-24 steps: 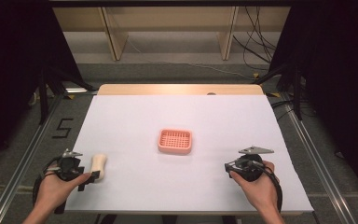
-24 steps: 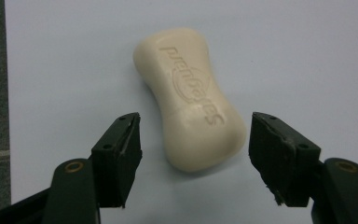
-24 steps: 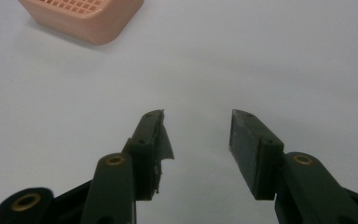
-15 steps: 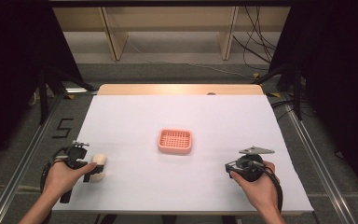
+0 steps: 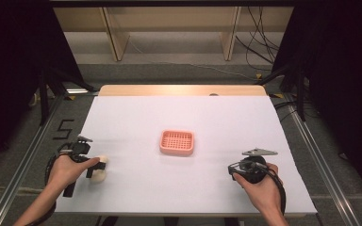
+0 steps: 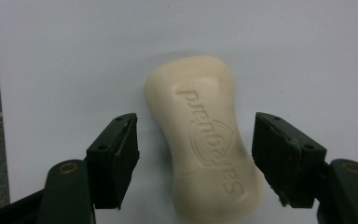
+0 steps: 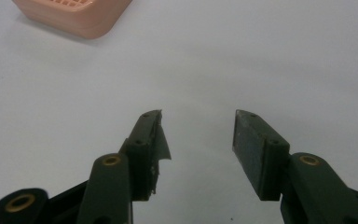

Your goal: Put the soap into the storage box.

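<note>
While the left gripper sits at the near left of the white counter in the high view, a cream soap bar lies at its tip, a pink basket rests mid-counter and the right gripper waits near right. Seen from the left gripper view, the soap bar lies between spread jaws, neither pad touching it. Along the right gripper view, the jaws stand open and empty, the basket far left.

left gripper fingers apart, right gripper fingers apart
</note>
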